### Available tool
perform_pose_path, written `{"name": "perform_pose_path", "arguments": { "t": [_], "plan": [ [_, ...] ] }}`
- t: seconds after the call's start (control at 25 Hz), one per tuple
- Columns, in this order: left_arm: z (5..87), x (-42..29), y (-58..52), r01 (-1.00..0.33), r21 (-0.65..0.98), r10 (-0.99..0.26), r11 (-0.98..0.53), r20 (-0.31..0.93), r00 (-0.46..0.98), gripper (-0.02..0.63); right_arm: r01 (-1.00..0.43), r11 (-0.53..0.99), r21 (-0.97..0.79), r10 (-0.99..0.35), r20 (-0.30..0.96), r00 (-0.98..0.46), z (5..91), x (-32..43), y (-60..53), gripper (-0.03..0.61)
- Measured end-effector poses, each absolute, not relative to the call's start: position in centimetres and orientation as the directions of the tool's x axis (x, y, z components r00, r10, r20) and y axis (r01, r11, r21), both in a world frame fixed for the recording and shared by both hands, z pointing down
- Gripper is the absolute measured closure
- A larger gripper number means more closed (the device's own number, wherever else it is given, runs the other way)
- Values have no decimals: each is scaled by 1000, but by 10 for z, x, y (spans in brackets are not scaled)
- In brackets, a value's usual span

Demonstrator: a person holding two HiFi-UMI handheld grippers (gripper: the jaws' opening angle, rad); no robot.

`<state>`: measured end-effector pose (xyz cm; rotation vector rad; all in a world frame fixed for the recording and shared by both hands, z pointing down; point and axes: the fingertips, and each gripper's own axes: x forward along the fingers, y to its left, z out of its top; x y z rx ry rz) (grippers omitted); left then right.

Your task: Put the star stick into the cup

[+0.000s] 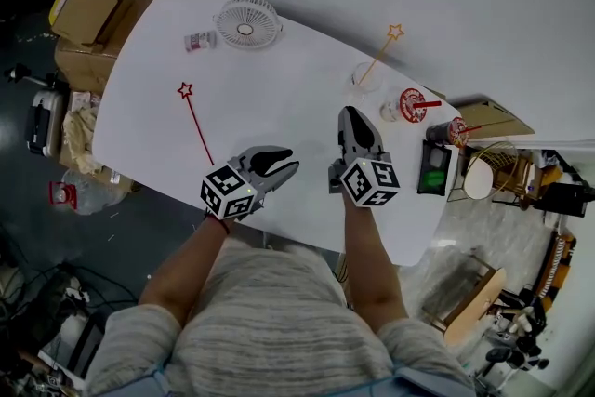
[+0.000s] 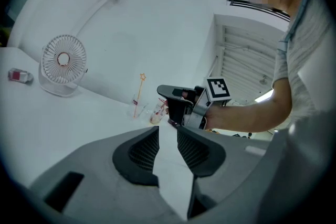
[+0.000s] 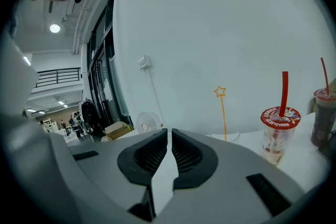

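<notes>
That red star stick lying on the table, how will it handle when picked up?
The red star stick looks thin and long, so probably light, maybe bendy. Flat on the smooth table, it could slide or roll when nudged.

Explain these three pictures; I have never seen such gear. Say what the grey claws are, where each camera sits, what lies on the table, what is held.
A person holds a two-jaw gripper in each hand; no robot. One picture comes from a head camera looking down; the other two cameras ride on the grippers and look along their jaws. The left gripper has its jaws slightly apart, the right gripper almost shut; both are empty. On the white table are a red star stick, a small fan and a drink with a red straw. An orange star stick stands in a clear cup.
</notes>
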<state>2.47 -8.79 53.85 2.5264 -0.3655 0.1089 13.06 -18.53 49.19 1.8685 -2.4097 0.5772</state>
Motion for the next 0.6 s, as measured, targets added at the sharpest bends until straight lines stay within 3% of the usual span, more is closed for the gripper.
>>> {"name": "perform_pose_path", "arguments": {
  "t": [0.6],
  "plan": [
    [543, -10, -95, -366, 537, -317, -760, 185, 930, 503, -915, 294, -277, -884, 284, -370, 497, 91, -156, 565]
  ]
}}
